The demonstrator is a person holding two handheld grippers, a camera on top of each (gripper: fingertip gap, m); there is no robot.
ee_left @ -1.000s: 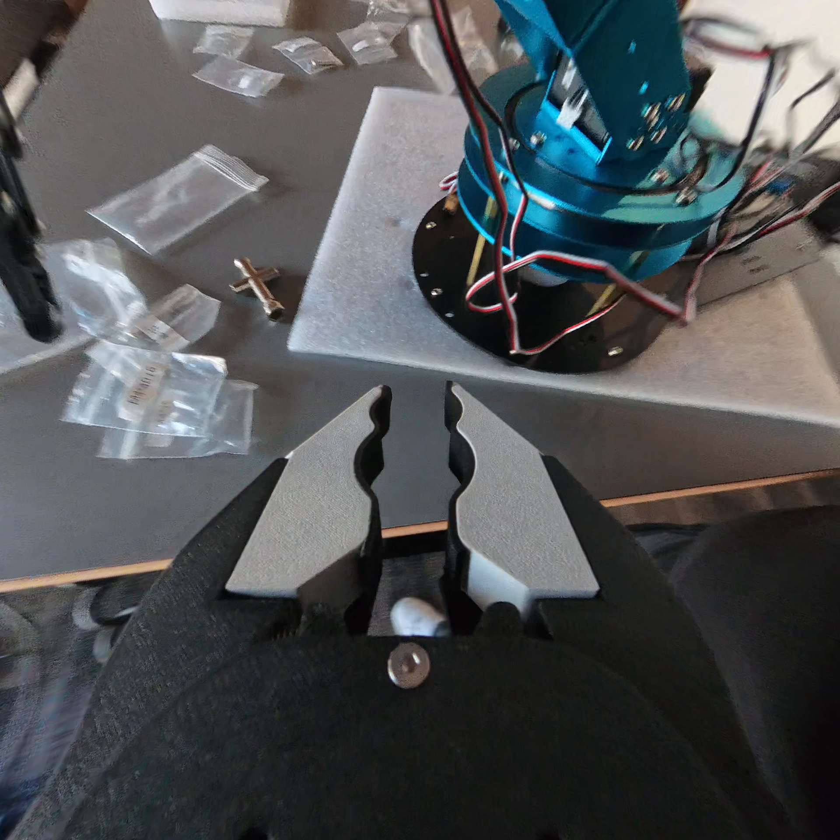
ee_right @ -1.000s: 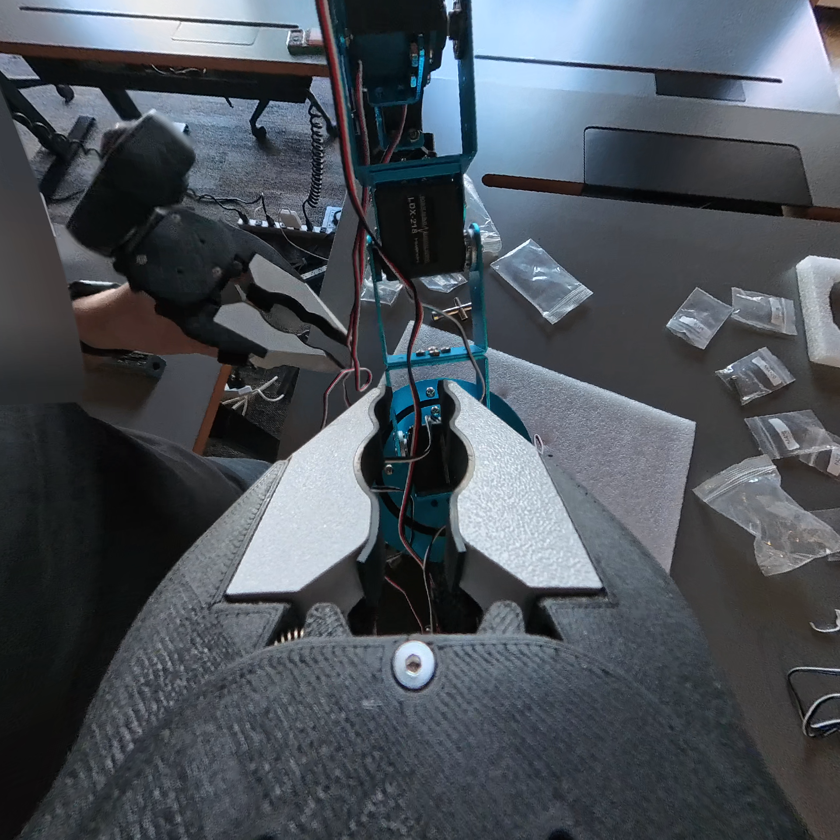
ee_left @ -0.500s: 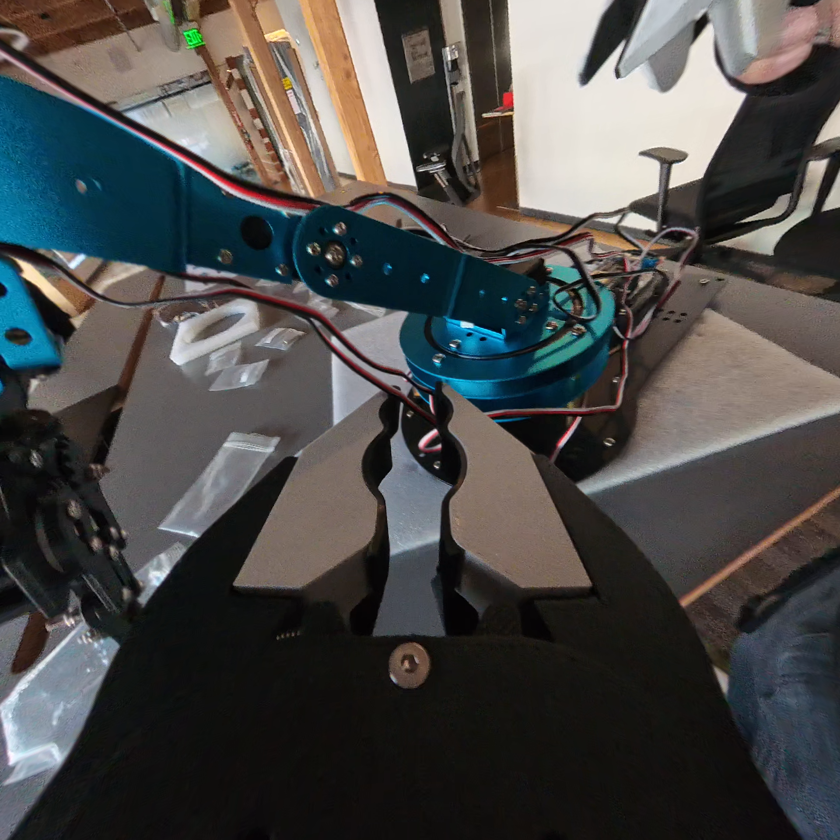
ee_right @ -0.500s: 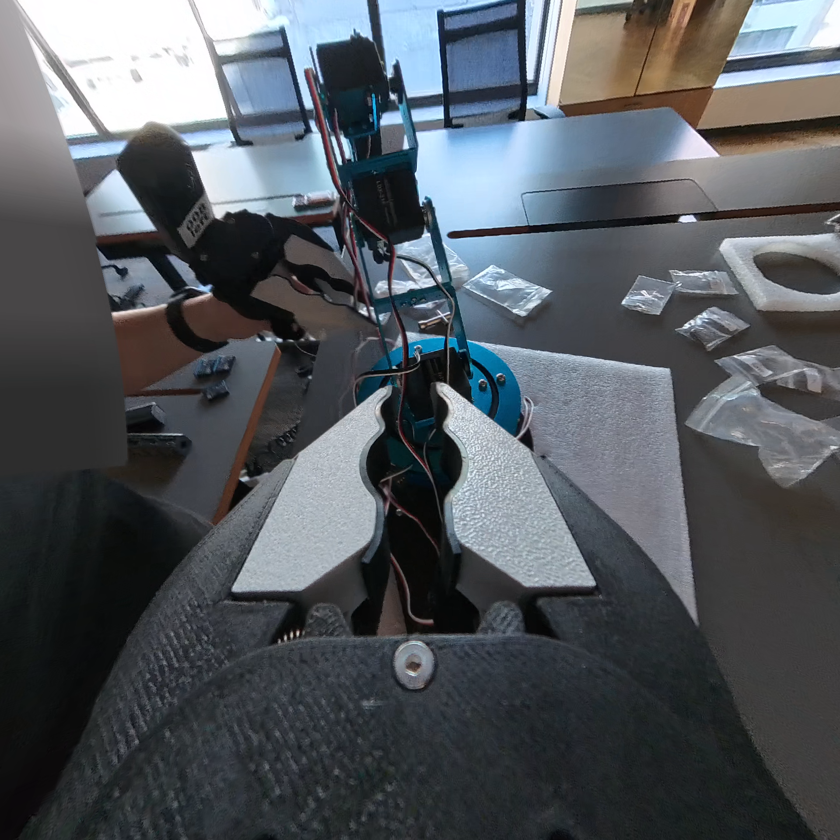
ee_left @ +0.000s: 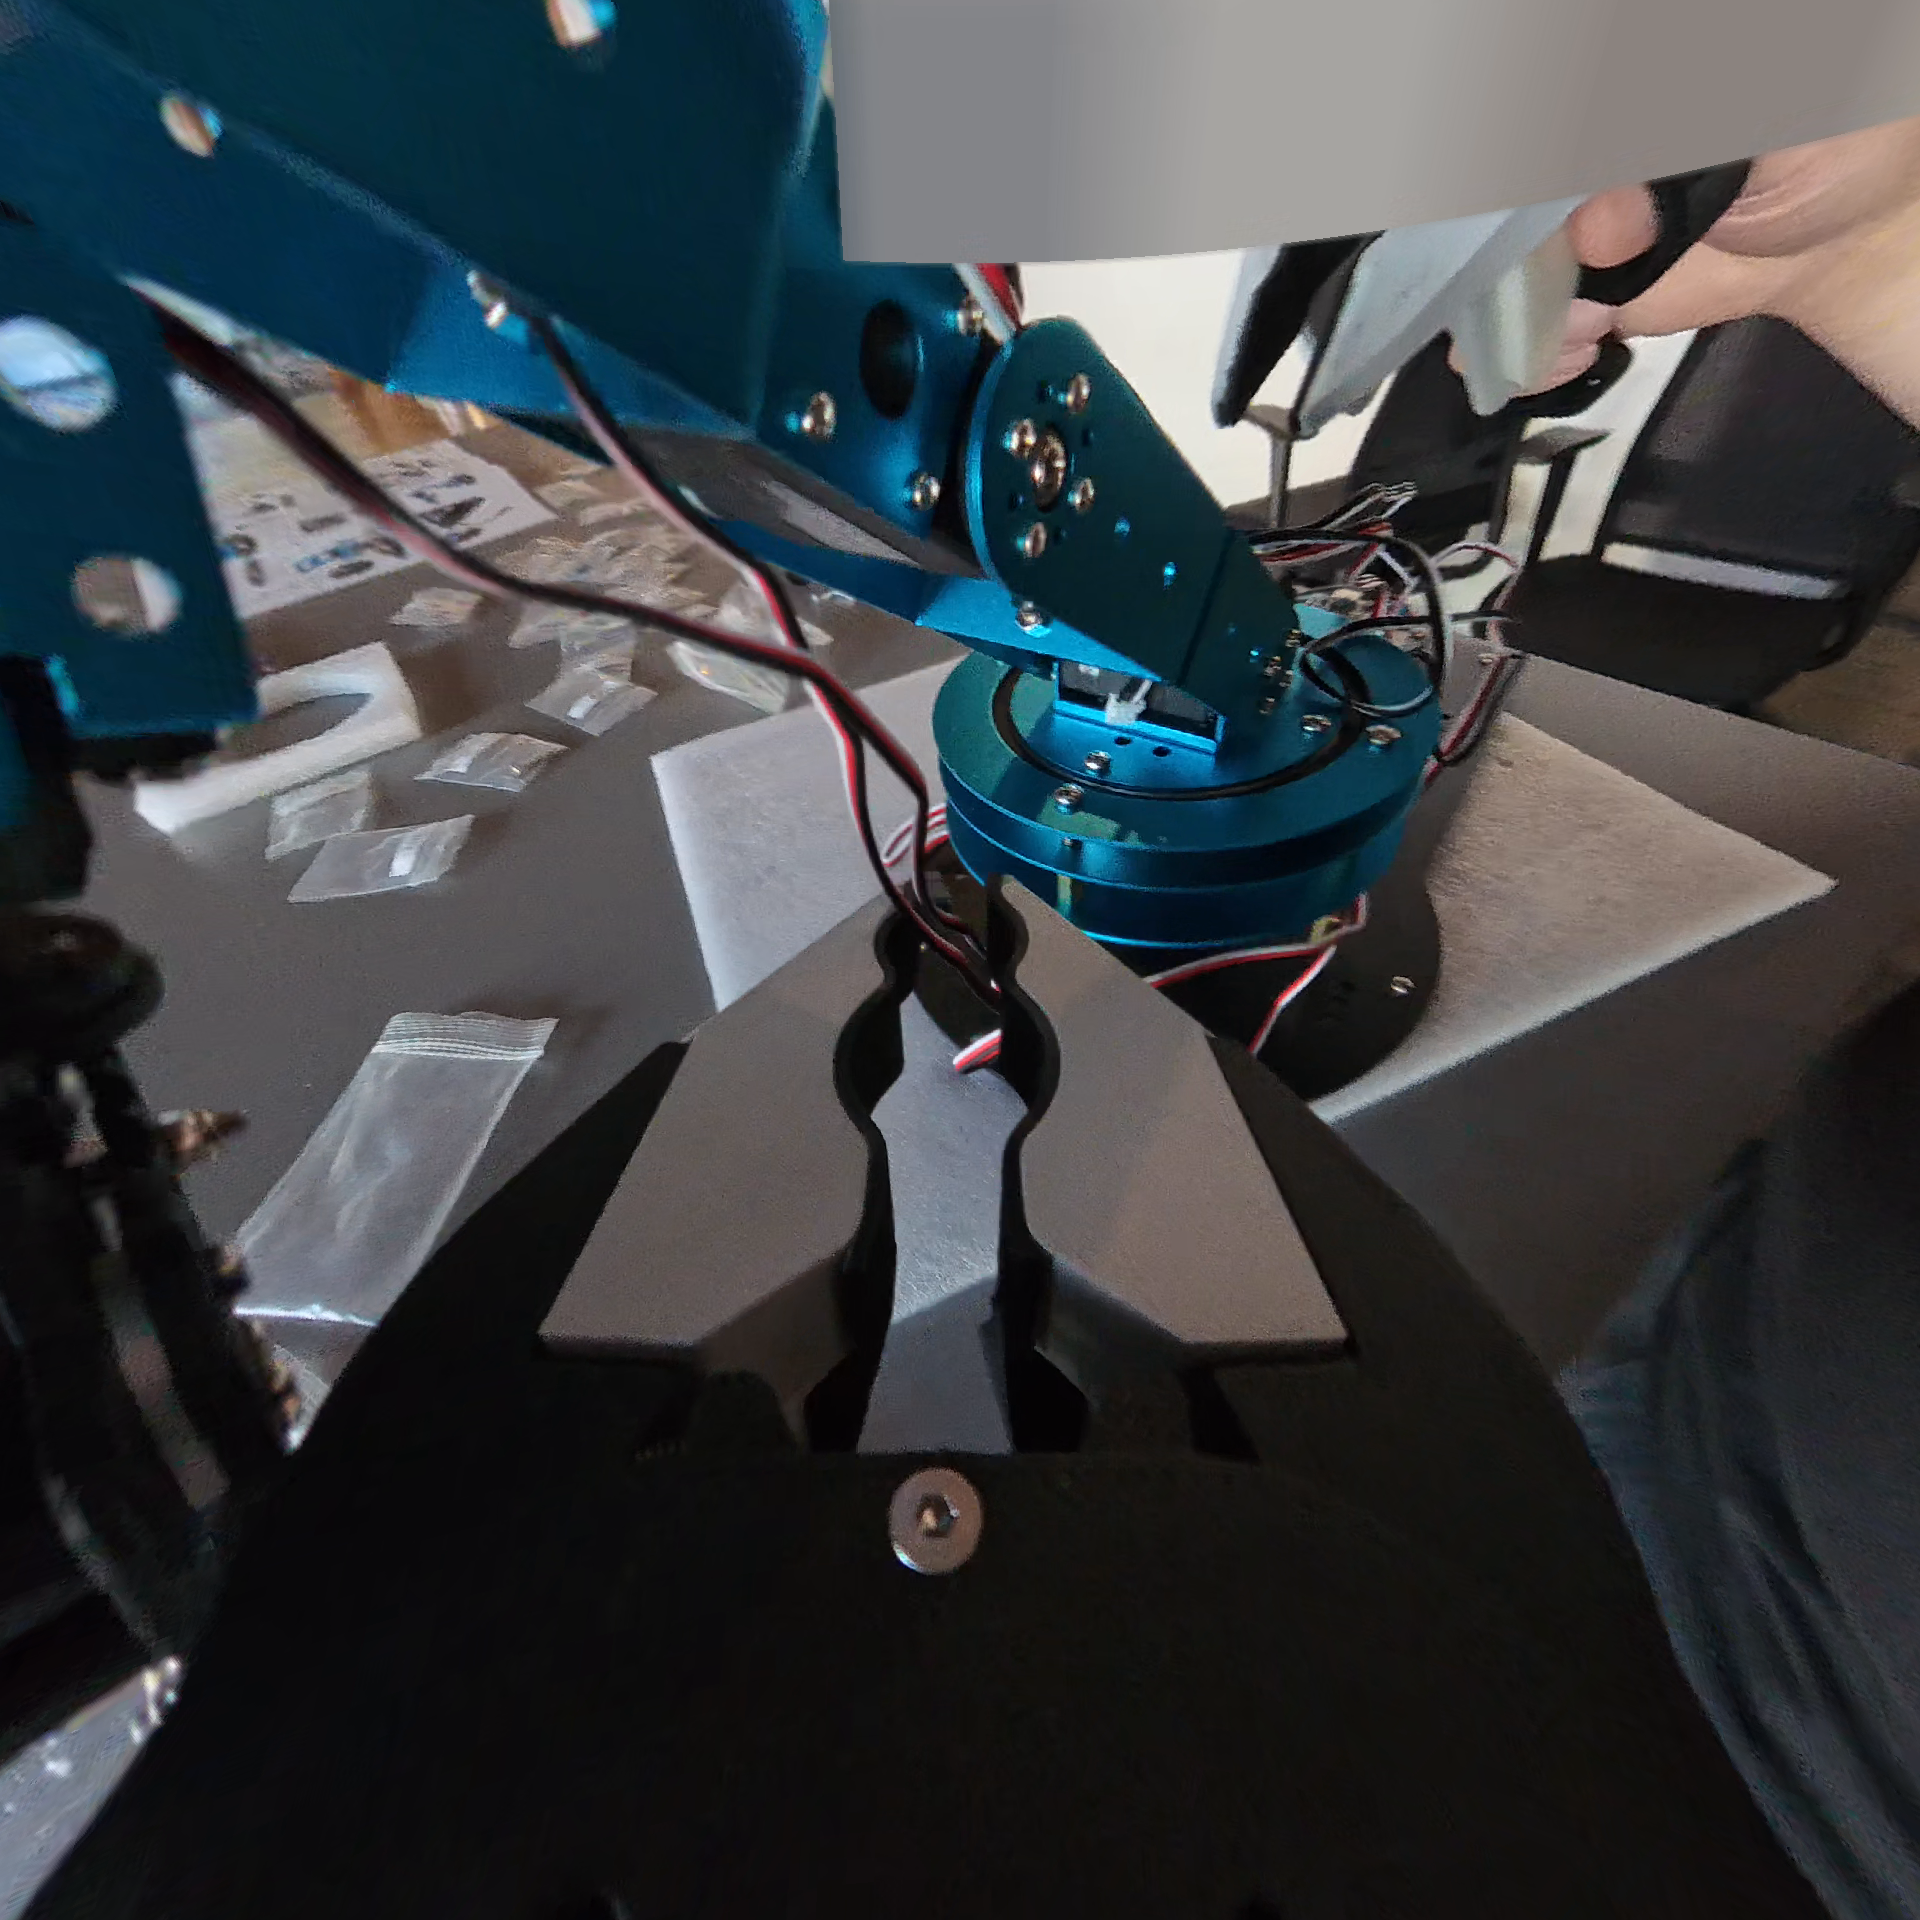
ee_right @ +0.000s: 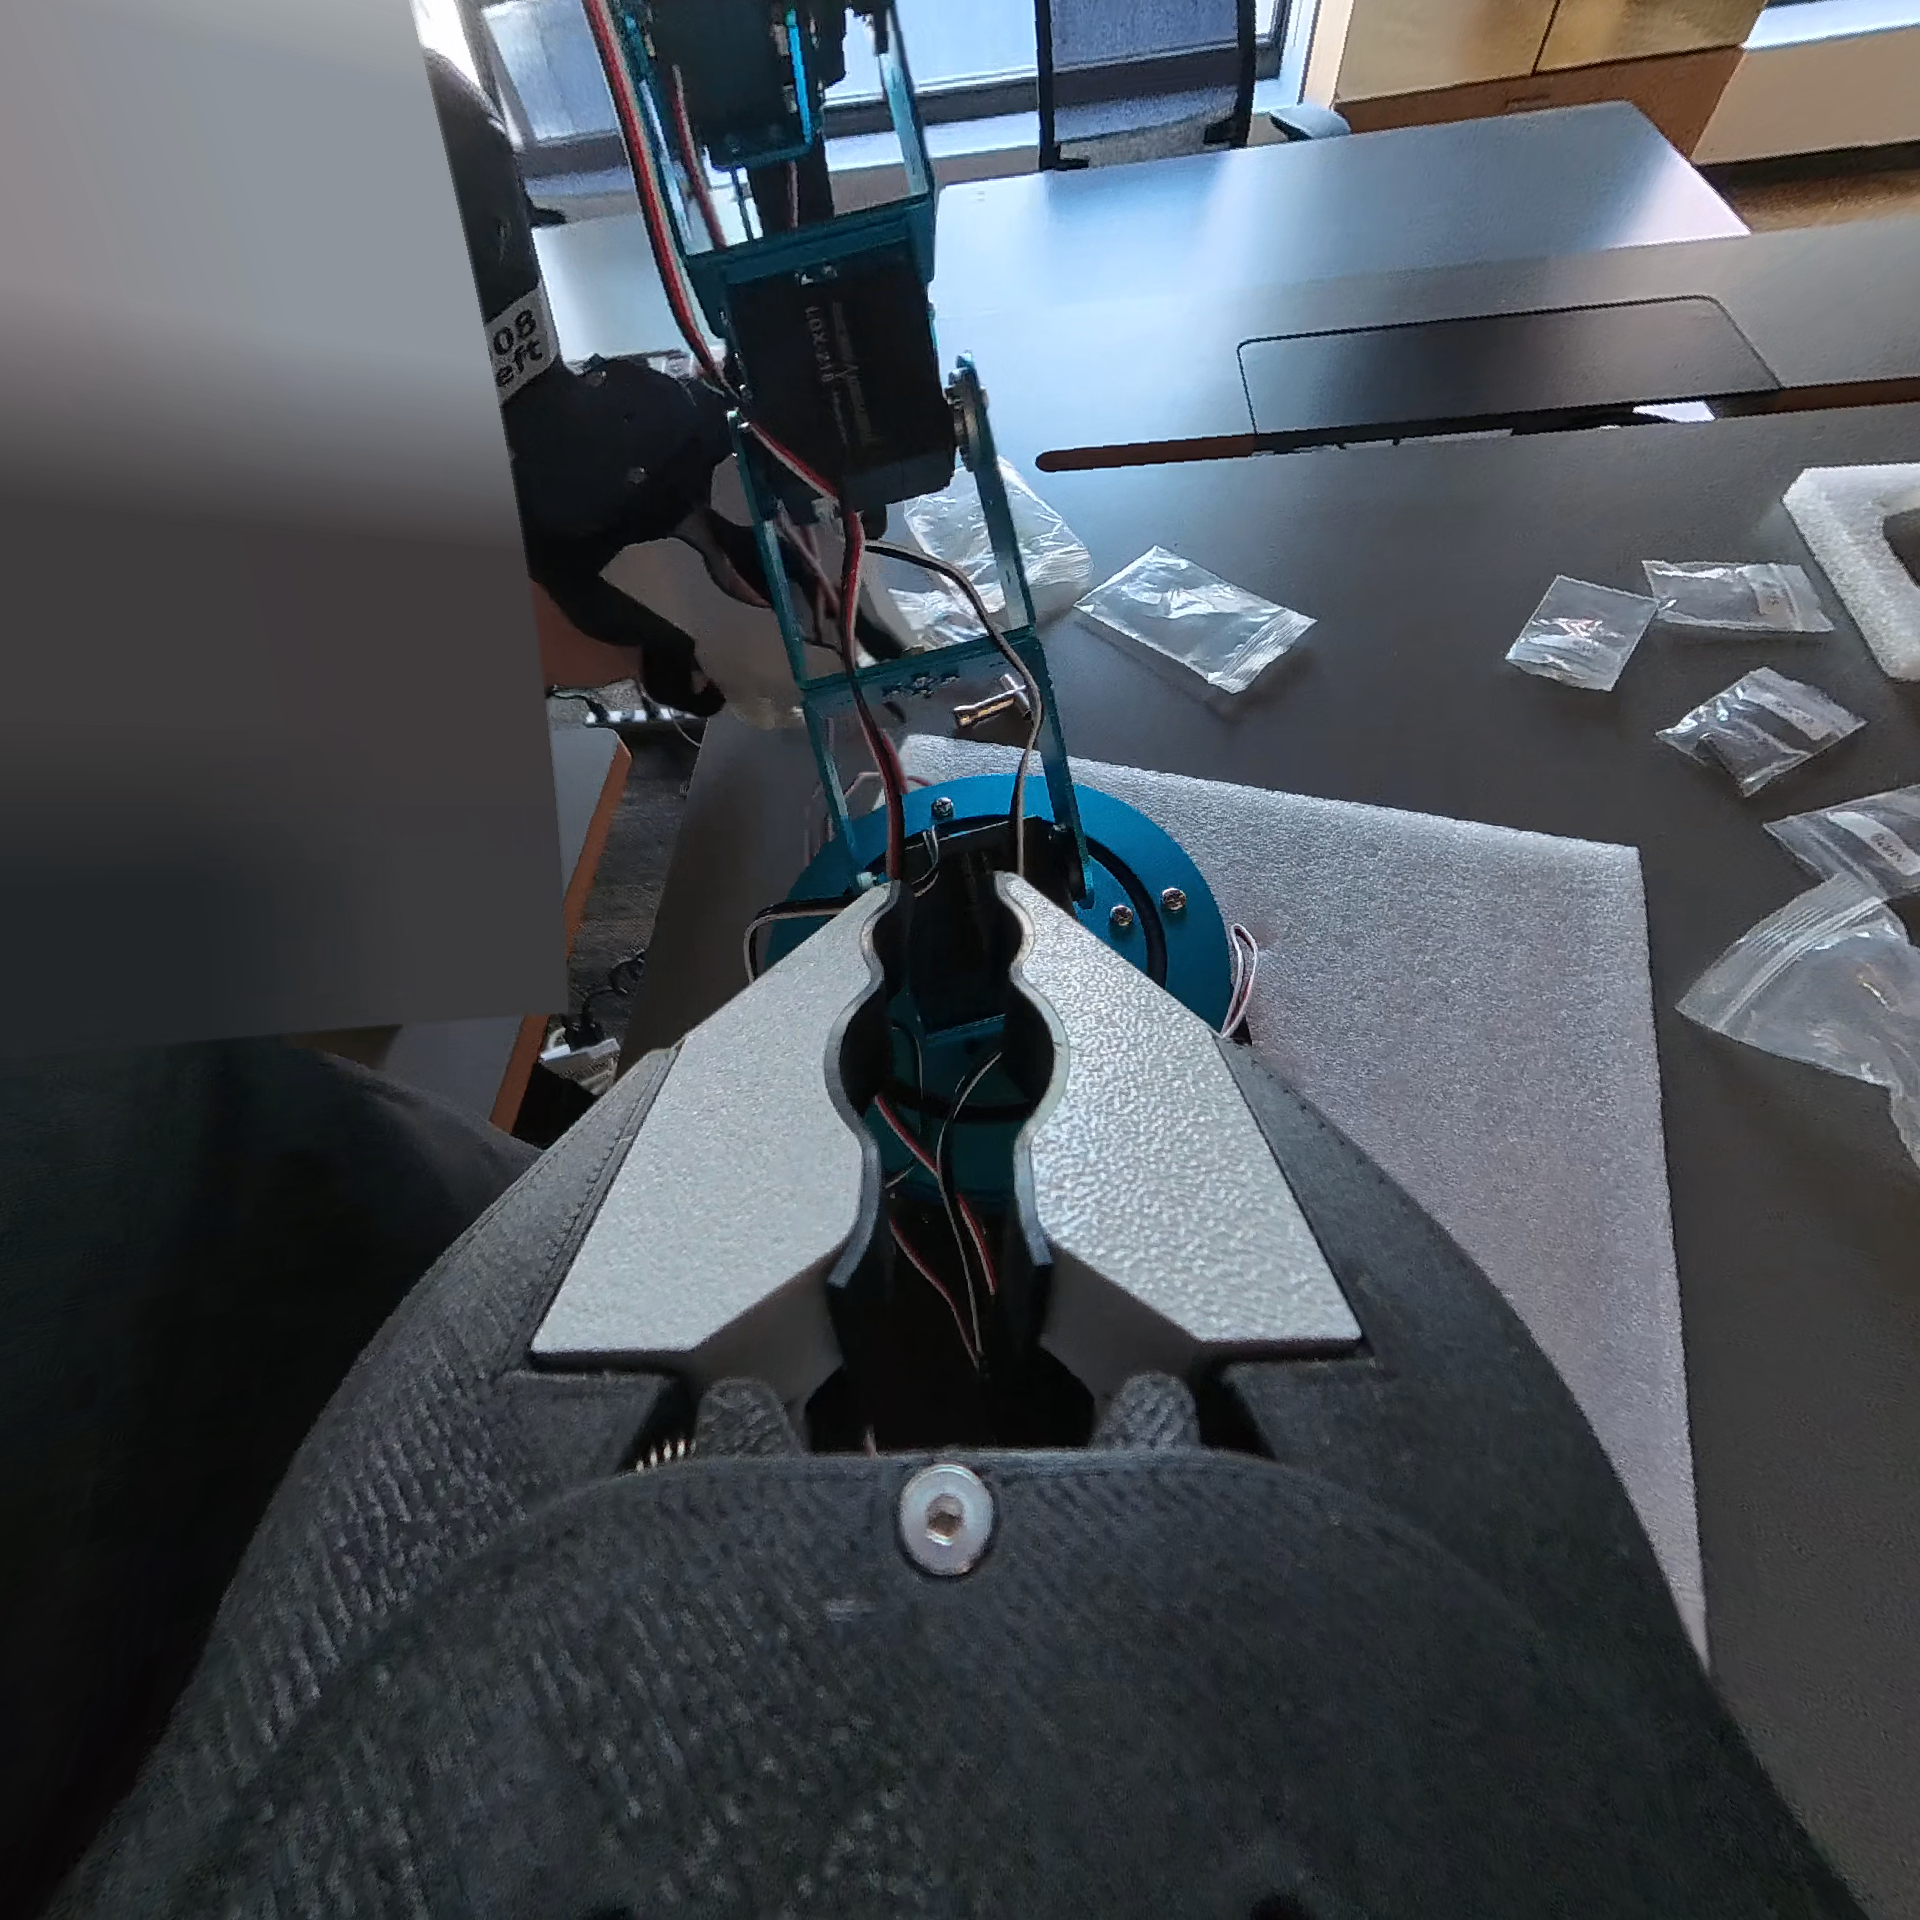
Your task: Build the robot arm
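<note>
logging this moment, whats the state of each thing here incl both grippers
left gripper: open, empty, by trailing wires
right gripper: open, empty, above the base
blue metal arm kit: standing, leaning
round blue base: on white foam sheet
clear plastic zip bags: sealed, flat on grey table

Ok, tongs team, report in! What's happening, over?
Left tongs open, empty, near blue arm's round base. Right tongs open, empty above that base. Loose servo wires dangle at left tips. Over.
</note>
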